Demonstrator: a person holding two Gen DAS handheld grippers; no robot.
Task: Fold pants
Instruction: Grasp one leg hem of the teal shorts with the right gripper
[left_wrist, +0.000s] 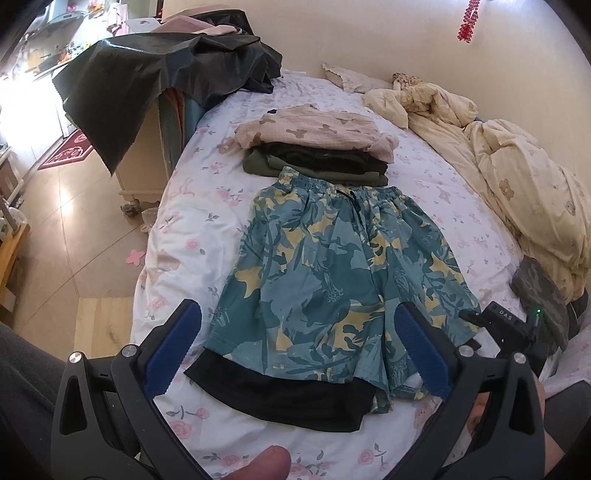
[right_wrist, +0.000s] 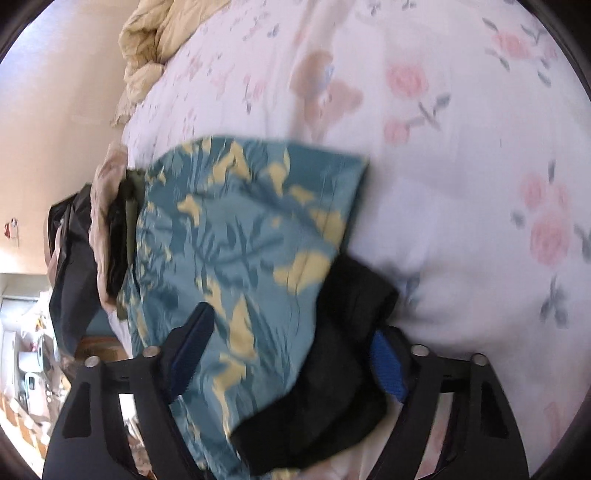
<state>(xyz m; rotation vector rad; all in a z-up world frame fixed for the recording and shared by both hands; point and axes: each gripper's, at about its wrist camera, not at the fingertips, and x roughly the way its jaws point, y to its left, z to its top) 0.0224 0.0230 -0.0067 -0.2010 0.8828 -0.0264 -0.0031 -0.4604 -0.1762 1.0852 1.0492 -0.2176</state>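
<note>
Teal shorts (left_wrist: 332, 266) with a yellow leaf print lie spread flat on the flowered bed sheet (left_wrist: 192, 229), waistband on the far side. A black lining (left_wrist: 288, 398) shows below the near hem. My left gripper (left_wrist: 299, 350) hovers open over the left leg's hem, its blue pads wide apart and holding nothing. In the blurred right wrist view, my right gripper (right_wrist: 291, 358) straddles the other leg of the shorts (right_wrist: 236, 236). Teal cloth and black lining (right_wrist: 332, 369) bunch between its jaws, which stand well apart. The lining hides part of one pad.
A pile of folded clothes (left_wrist: 317, 151) lies just beyond the waistband. A crumpled cream duvet (left_wrist: 517, 192) fills the bed's right side, with a camouflage-patterned item (left_wrist: 539, 291) near it. A black cloth (left_wrist: 155, 74) drapes a cabinet left of the bed, above tiled floor (left_wrist: 74, 229).
</note>
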